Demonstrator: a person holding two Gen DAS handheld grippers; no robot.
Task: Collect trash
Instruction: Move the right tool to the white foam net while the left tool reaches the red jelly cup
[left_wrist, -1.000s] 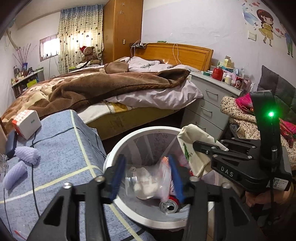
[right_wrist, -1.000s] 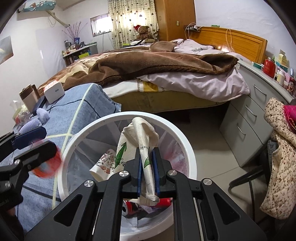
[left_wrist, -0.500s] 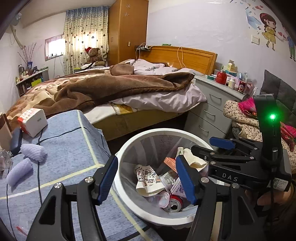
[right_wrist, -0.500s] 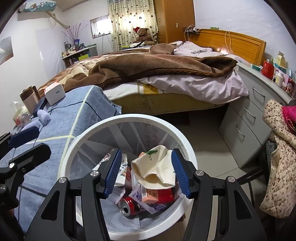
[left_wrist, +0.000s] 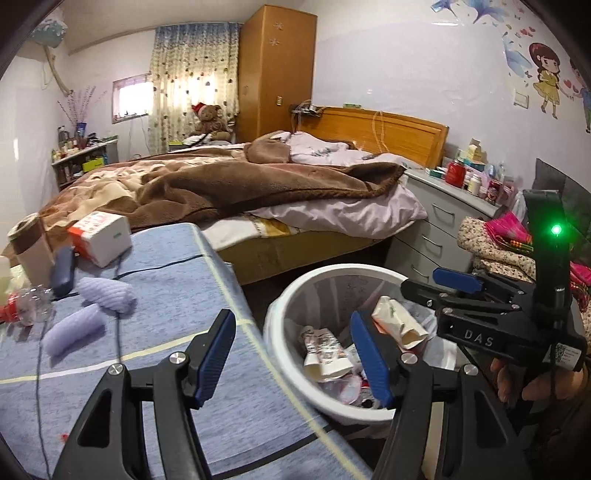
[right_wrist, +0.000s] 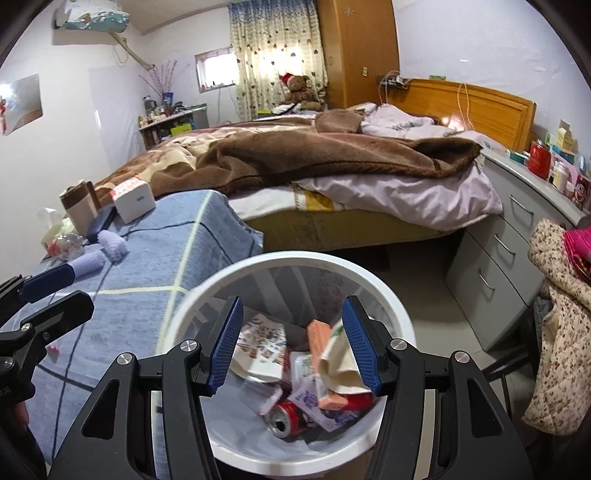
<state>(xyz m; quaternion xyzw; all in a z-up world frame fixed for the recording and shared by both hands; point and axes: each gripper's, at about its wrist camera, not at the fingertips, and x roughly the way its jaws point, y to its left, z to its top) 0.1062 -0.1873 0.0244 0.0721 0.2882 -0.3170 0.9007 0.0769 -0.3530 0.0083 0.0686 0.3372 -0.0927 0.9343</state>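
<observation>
A white trash bin (right_wrist: 391, 306) stands beside the blue-covered table (right_wrist: 147, 258). It holds a crumpled cream paper cup (right_wrist: 338, 365), a red can (right_wrist: 286, 421), cartons and wrappers. My right gripper (right_wrist: 291, 347) is open and empty above the bin. My left gripper (left_wrist: 295, 358) is open and empty over the table edge and the bin's left rim (left_wrist: 273, 332). The right gripper also shows in the left wrist view (left_wrist: 458, 284). A crushed clear bottle with a red cap (left_wrist: 26, 302) lies at the table's far left.
On the table lie two lilac ribbed rolls (left_wrist: 107, 295), a white box (left_wrist: 99, 238), a dark case (left_wrist: 62, 271), a cable (left_wrist: 118, 332) and a brown cup (left_wrist: 31, 251). A bed (left_wrist: 258, 184) stands behind. Grey drawers (right_wrist: 498, 254) and piled clothes (right_wrist: 561, 314) stand right.
My right gripper opened and dropped the cream cup into the bin. My left gripper opened, let its plastic wrapper fall in, then swung left and lifted over the table edge.
</observation>
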